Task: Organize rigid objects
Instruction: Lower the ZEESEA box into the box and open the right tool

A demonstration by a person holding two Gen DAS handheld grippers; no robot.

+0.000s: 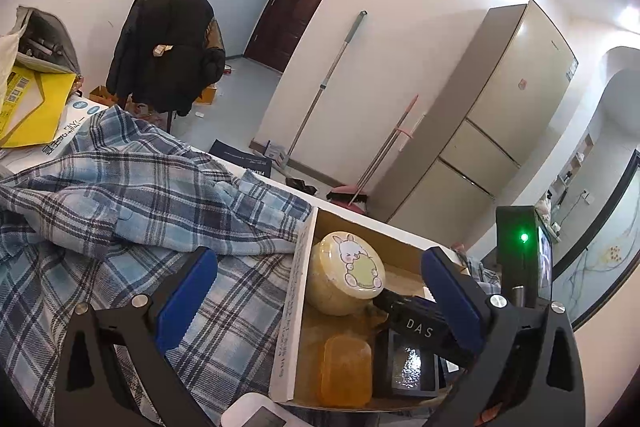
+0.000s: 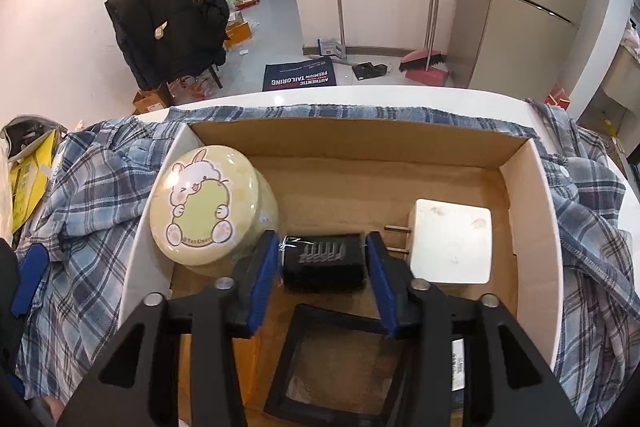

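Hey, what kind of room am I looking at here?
Most likely a lived-in apartment, an open dining or kitchen area. A tall refrigerator stands by the wall, a broom and dustpan lean beside it, and a jacket-draped chair sits near the dark entry door.

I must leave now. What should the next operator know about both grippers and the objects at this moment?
Right gripper: inside the cardboard box, jaws on either side of the small black block; contact unclear.
Left gripper: open, holding nothing, above the box's left wall.
In the box: round bunny tin, white charger, black frame, amber bar.
Left: decide whether the block is placed or still to be moved.
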